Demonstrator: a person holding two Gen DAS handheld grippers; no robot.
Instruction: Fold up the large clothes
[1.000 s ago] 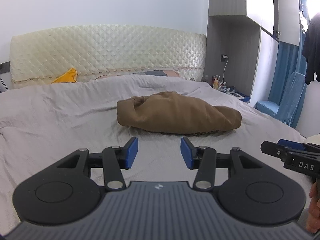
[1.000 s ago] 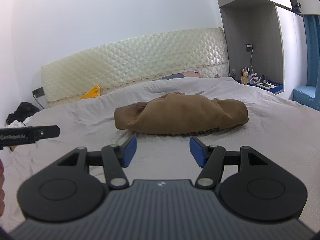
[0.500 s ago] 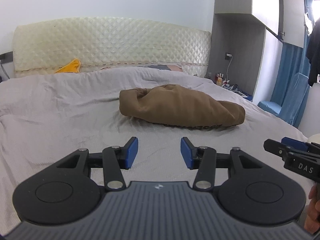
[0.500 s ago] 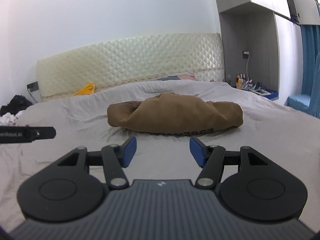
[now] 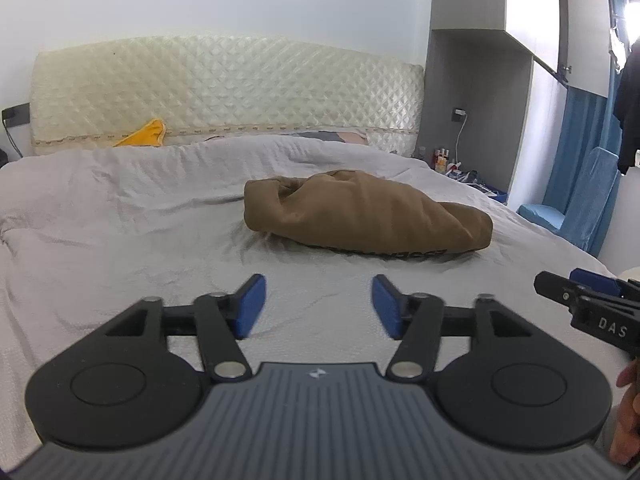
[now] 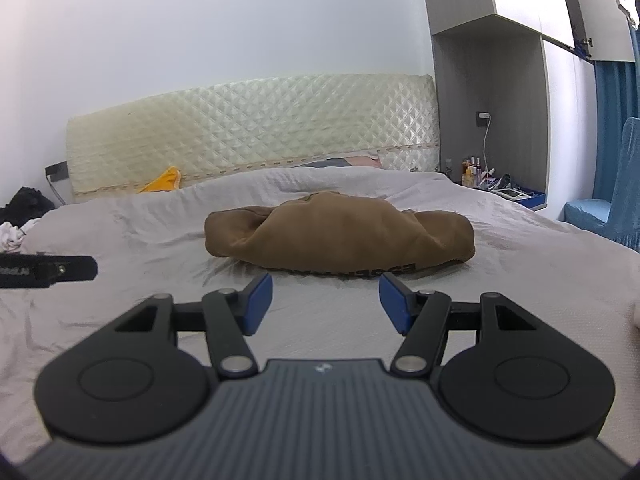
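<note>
A brown garment (image 5: pixel 368 216) (image 6: pixel 340 232) lies bunched in a long heap on the grey bedsheet (image 5: pixel 120 216) (image 6: pixel 140 240), dark lettering along its near edge. My left gripper (image 5: pixel 318 304) hovers over the sheet short of the heap, its jaws opening, with nothing between the blue pads (image 5: pixel 250 306). My right gripper (image 6: pixel 326 302) stands open just before the garment's near edge, also holding nothing. In the left wrist view the right gripper's tip (image 5: pixel 580 300) shows at the right edge, beside a person's hand (image 5: pixel 628 412). The right wrist view catches the left gripper's tip (image 6: pixel 48 272) at its left edge.
A quilted cream headboard (image 5: pixel 224 92) stands at the bed's far end, with a yellow cloth (image 5: pixel 144 136) and a pillow (image 5: pixel 332 136) below it. A grey cabinet niche (image 5: pixel 472 100) and bedside shelf with bottles (image 6: pixel 492 184) stand right. Blue curtains (image 5: pixel 580 168) hang far right.
The left gripper's jaws have spread wider and it has sunk slightly, so the garment sits higher and nearer in its view. The right gripper's jaw gap is unchanged.
</note>
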